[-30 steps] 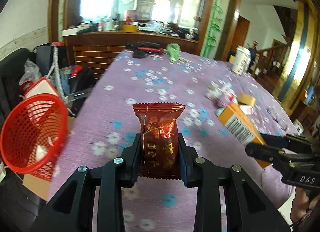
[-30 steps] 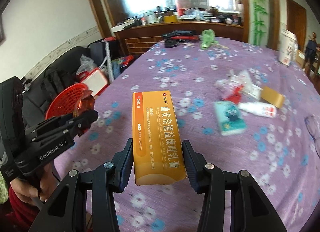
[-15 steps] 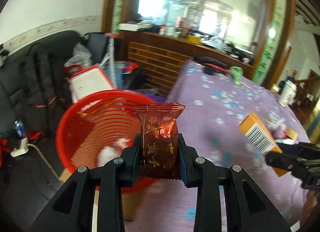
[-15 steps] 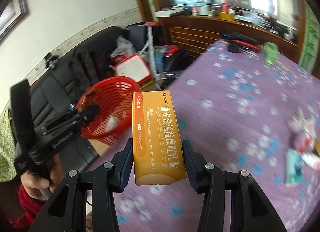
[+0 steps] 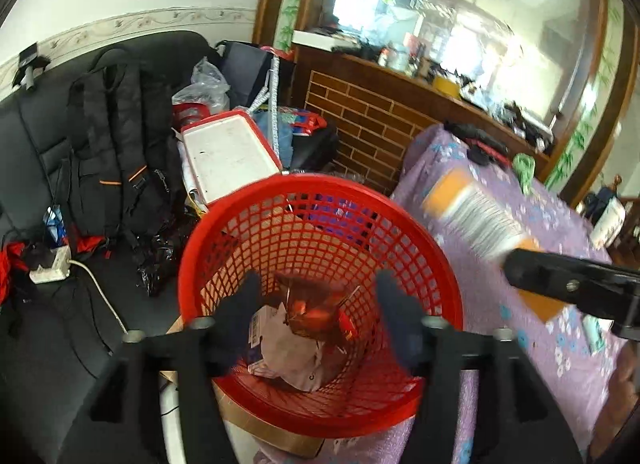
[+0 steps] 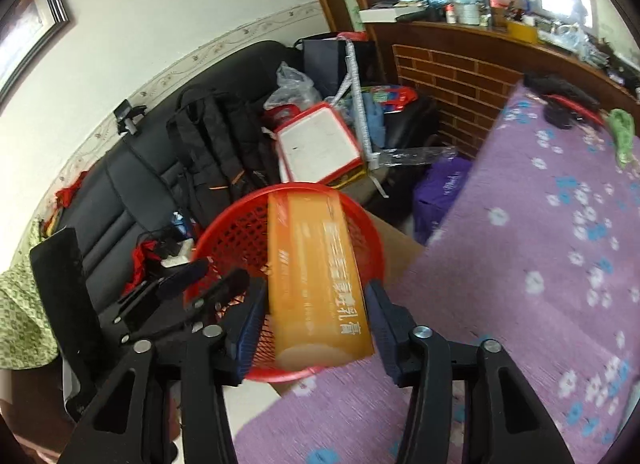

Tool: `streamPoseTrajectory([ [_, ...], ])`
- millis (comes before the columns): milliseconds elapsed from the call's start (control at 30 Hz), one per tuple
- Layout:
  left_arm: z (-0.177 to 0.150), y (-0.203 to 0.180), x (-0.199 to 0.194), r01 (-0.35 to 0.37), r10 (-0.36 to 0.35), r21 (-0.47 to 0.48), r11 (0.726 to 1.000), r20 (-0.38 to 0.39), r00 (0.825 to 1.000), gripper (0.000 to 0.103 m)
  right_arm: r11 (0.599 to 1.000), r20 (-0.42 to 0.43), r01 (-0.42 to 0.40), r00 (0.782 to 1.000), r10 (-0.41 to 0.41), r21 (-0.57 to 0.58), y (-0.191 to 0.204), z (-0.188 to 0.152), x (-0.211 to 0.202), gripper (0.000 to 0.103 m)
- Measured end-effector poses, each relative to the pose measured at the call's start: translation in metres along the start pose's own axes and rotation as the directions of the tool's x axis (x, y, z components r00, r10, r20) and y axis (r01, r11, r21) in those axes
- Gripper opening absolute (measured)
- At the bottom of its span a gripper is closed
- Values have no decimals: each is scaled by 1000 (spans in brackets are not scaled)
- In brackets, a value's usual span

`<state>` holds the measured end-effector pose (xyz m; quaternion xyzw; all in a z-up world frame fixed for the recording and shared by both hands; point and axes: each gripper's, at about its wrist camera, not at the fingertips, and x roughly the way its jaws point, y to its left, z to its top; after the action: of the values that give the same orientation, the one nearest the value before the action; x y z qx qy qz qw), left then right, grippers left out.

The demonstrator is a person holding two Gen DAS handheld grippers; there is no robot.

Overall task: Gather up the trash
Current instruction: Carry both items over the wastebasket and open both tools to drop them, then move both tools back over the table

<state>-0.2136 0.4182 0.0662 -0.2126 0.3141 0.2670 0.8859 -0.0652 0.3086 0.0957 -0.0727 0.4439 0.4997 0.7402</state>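
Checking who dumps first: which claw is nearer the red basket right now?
Left. The left claw hangs open right over the red basket, a red wrapper below it inside. The right claw sits near the rim, its orange box between the fingers.

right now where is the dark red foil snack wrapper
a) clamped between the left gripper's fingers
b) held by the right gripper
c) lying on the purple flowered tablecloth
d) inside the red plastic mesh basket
d: the dark red foil snack wrapper sits down inside the red plastic mesh basket among crumpled paper, while the left gripper is spread open above it with nothing between its fingers.
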Motion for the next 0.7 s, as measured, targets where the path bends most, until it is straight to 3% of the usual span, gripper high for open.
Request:
streamPoseTrajectory([
  [133, -1, 2, -9, 18, -18, -13, 1000, 14, 1000, 65, 1000, 24, 3, 1000, -3, 16, -8, -7, -14, 56],
  [300, -7, -16, -20, 38, -39, 20, 999, 29, 999, 65, 997, 66, 62, 996, -65, 48, -31, -33, -52, 60],
  [700, -37, -110, -30, 146, -144, 160, 976, -25, 989, 65, 966, 101, 155, 979, -179, 208, -108, -110, -132, 61],
])
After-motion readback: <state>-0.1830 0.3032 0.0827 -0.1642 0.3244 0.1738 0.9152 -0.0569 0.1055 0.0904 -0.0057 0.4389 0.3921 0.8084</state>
